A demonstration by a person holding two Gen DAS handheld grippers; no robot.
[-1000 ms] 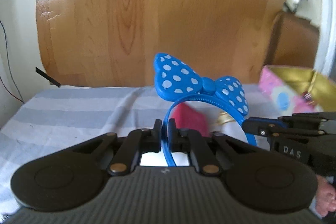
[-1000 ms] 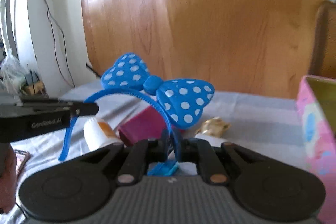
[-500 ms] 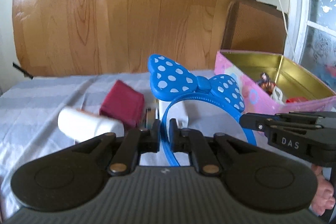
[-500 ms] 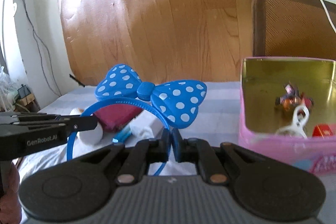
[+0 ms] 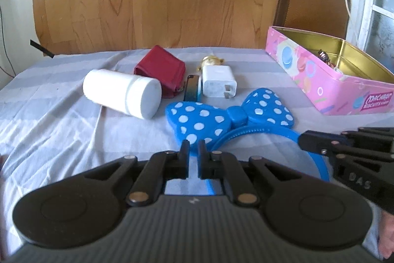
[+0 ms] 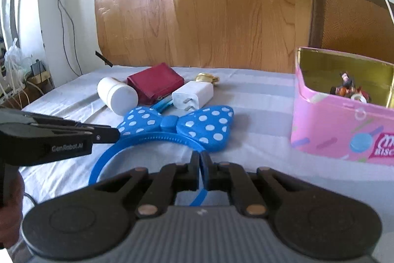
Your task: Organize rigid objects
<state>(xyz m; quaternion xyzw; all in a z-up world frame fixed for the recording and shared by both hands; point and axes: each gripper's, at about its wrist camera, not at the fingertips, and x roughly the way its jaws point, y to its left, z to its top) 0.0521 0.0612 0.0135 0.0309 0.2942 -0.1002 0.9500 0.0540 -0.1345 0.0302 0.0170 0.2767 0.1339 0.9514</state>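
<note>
Nearest to the cameras, the left gripper [image 5: 193, 159] is clamped on one leg of the blue headband [image 6: 157, 141], and the right gripper [image 6: 202, 170] is clamped on the other leg. The headband hangs low between them over the striped bed sheet [image 5: 61, 130], its dotted bow [image 5: 230, 116] tilted away. It looks light, hard and a little springy, so the thin band is the good place to hold; the bow is wide and smooth and would probably slip. Behind it lie a white bottle [image 5: 123, 93], a red wallet [image 5: 161, 65] and a white charger [image 5: 218, 84]. Further right stands the open pink tin [image 6: 344, 130], well apart from the headband.
</note>
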